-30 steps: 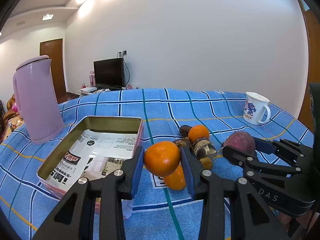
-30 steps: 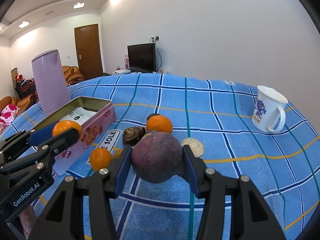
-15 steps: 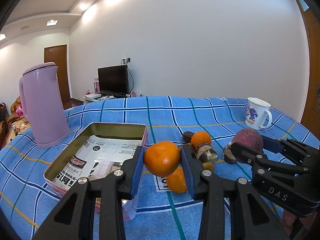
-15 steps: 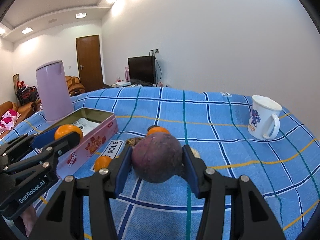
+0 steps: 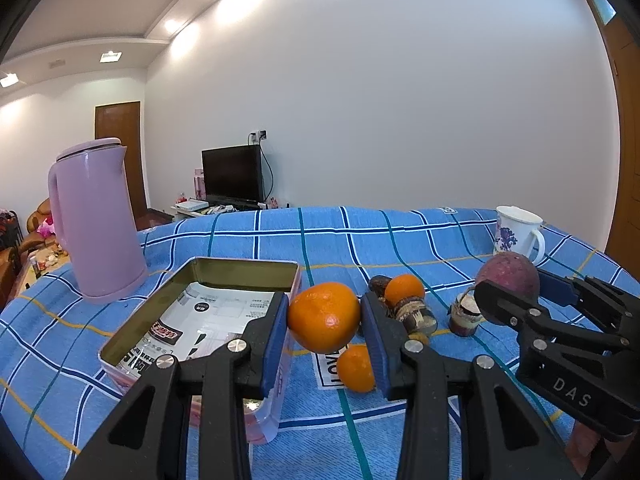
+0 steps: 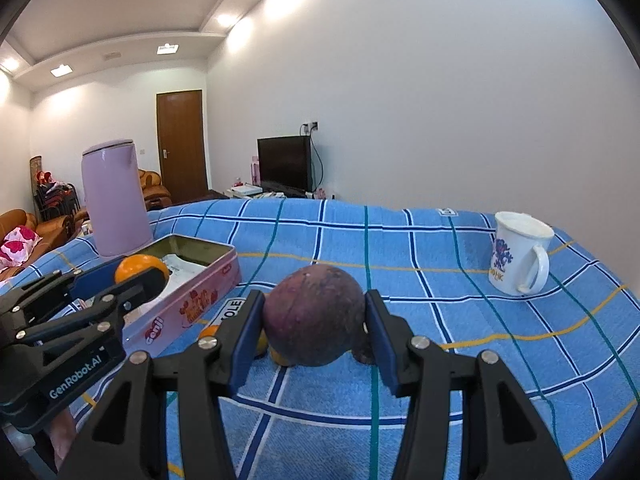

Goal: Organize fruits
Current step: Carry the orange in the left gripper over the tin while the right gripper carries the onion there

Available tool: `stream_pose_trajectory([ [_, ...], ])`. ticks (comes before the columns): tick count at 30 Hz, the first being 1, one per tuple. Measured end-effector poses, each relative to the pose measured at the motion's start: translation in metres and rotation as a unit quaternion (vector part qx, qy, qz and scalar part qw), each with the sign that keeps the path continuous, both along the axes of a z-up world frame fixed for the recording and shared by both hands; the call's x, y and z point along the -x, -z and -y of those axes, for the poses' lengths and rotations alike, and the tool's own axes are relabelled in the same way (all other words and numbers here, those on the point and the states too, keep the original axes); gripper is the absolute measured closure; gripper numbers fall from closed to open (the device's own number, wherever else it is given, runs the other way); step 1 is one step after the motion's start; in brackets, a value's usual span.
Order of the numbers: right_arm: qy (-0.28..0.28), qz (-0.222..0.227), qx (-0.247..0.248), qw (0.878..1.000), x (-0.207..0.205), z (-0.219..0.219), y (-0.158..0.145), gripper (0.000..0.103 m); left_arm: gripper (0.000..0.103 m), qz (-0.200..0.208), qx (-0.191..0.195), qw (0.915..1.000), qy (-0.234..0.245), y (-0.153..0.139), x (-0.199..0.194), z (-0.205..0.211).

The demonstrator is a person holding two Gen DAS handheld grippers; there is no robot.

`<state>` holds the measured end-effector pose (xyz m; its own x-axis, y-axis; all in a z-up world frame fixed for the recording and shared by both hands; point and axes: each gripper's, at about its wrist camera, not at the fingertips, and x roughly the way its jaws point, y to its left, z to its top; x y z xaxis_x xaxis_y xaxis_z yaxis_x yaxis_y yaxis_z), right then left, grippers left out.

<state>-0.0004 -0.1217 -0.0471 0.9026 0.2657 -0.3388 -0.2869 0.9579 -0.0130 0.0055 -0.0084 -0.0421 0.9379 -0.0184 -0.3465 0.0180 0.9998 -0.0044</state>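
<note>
Both grippers have tipped upward since a second ago: more wall and ceiling show in each wrist view, the blue checked tablecloth (image 5: pixel 400 240) sits lower in frame, and the held fruits ride clear above it.

Left to right:
- Lilac kettle (image 5: pixel 94 220), upright at the far left on the cloth.
- Open pink tin (image 5: pixel 224 270), just beside the kettle; printed paper lines its bottom.
- Left gripper (image 5: pixel 324 320): jaws narrowed onto an orange (image 5: pixel 323 317), both blue pads pressing its sides; it hangs beside the tin's near right corner, off the cloth.
- Loose pile on the cloth beyond: small orange (image 5: pixel 355 368), another orange (image 5: pixel 404 290), dark brownish fruits (image 5: pixel 412 316), kind unclear.
- Right gripper (image 6: pixel 314 320): jaws part-open, clamped on a round purple fruit (image 6: pixel 314 316), lifted above the pile.
- White mug (image 6: pixel 516 258), far right, standing well apart.
</note>
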Motion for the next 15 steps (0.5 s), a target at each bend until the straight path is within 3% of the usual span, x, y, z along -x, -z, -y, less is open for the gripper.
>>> stream_pose_trajectory([
  [7, 0.001, 0.011, 0.001, 1.0, 0.004, 0.0, -0.001, 0.05, 0.064, 0.004, -0.007, 0.9999, -0.008, -0.001, 0.001, 0.0],
  [15, -0.011, -0.006, 0.021, 1.0, -0.008, -0.012, -0.006, 0.05, 0.064, -0.013, -0.018, 0.9995, -0.022, -0.006, -0.006, -0.015],
])
